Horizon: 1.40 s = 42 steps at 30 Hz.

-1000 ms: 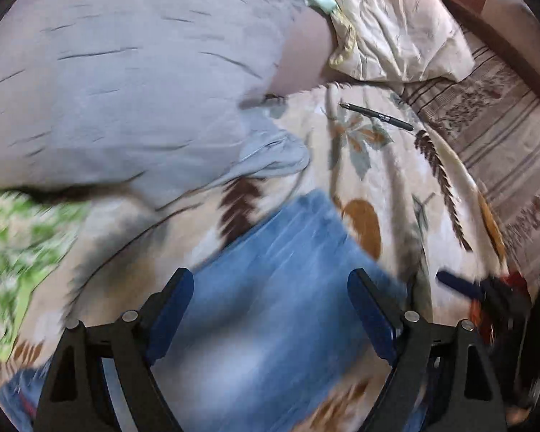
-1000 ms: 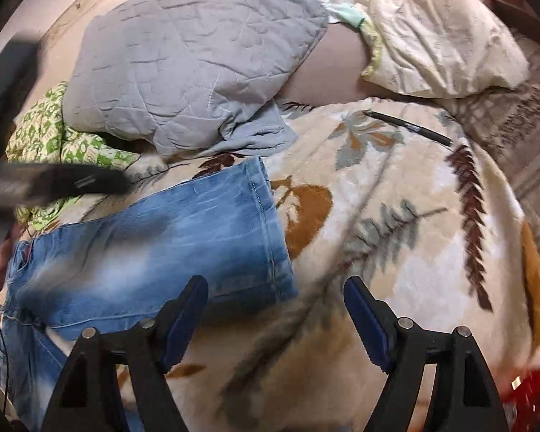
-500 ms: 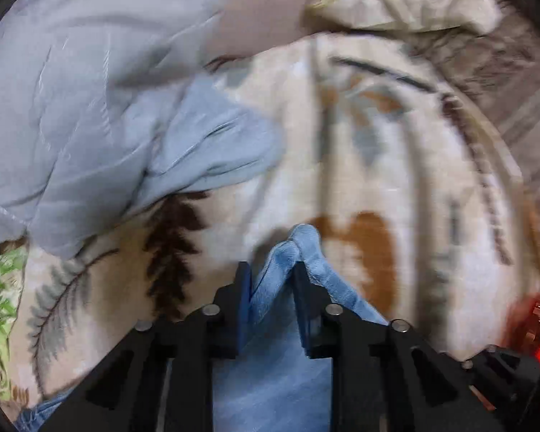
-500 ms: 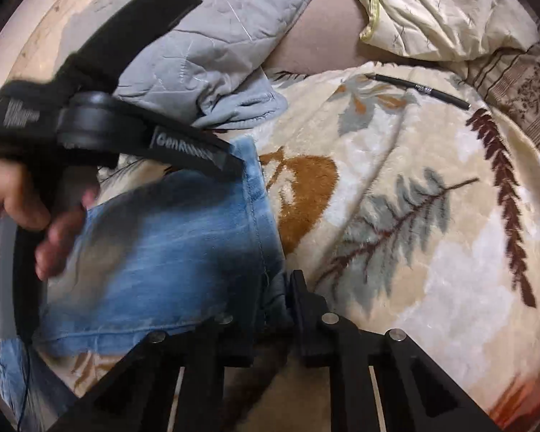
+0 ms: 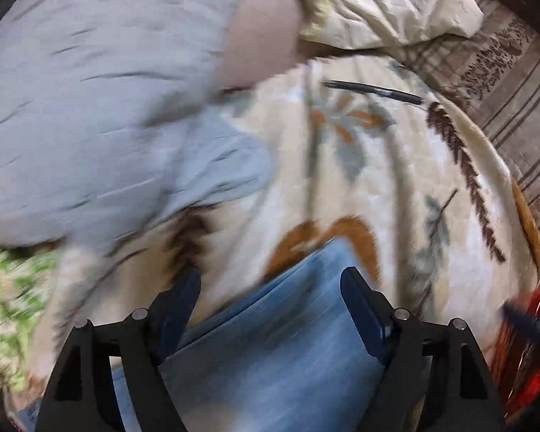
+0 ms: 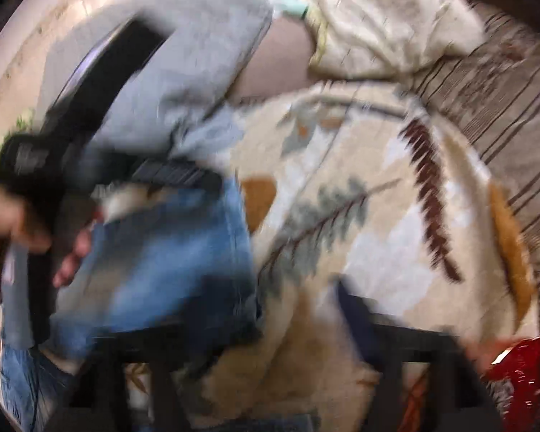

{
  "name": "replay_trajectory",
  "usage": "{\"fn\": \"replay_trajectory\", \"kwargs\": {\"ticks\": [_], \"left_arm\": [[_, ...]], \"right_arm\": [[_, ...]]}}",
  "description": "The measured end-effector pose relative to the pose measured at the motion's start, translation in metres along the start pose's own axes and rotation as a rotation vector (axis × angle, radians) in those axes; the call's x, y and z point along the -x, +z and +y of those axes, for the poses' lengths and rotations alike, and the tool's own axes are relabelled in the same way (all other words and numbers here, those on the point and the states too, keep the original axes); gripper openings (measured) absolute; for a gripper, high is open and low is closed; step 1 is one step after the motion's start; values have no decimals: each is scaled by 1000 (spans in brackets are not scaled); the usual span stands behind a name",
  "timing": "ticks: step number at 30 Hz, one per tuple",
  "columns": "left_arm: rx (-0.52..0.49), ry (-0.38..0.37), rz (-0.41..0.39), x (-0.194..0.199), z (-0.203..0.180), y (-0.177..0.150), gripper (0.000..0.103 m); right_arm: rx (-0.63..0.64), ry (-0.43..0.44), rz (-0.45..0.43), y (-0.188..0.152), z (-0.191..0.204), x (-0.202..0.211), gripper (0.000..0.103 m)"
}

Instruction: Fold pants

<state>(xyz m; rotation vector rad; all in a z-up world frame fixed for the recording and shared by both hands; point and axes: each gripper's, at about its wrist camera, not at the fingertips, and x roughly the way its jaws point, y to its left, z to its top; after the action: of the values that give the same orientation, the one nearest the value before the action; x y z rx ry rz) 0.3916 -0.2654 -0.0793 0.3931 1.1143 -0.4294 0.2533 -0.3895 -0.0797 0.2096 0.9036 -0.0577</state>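
A cream fleece blanket printed with brown, orange and grey-blue leaves (image 5: 396, 187) covers the bed. A large grey quilted pillow (image 5: 97, 82) lies over its far left part, with a green-and-white leaf-print cloth (image 5: 7, 280) at the left edge just below it. A crumpled cream pillow (image 5: 385, 3) sits at the far right corner. A slim black pen (image 5: 372, 90) lies on the blanket near that pillow. A brown striped patterned cover (image 5: 514, 82) runs along the right edge, and something glossy red (image 6: 522, 370) shows at the near right corner.
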Motion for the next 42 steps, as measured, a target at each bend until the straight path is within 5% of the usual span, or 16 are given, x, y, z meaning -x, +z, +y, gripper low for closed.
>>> {"fn": "replay_trajectory", "kwargs": {"ticks": [12, 18, 23, 27, 33, 42], "left_arm": [[167, 172, 27, 112, 116, -157, 81], [243, 218, 28, 187, 151, -251, 82], [224, 271, 29, 232, 155, -319, 82], [241, 254, 6, 245, 146, -363, 84], [278, 115, -46, 221, 114, -373, 85], [259, 13, -104, 177, 83, -298, 85]], "right_arm": [[125, 75, -71, 3, 44, 44, 85], [213, 205, -81, -13, 86, 86, 85], [264, 317, -44, -36, 109, 123, 85], [360, 309, -51, -62, 110, 157, 85], [383, 216, -26, -85, 86, 172, 85], [347, 121, 16, -65, 44, 149, 85]]}}
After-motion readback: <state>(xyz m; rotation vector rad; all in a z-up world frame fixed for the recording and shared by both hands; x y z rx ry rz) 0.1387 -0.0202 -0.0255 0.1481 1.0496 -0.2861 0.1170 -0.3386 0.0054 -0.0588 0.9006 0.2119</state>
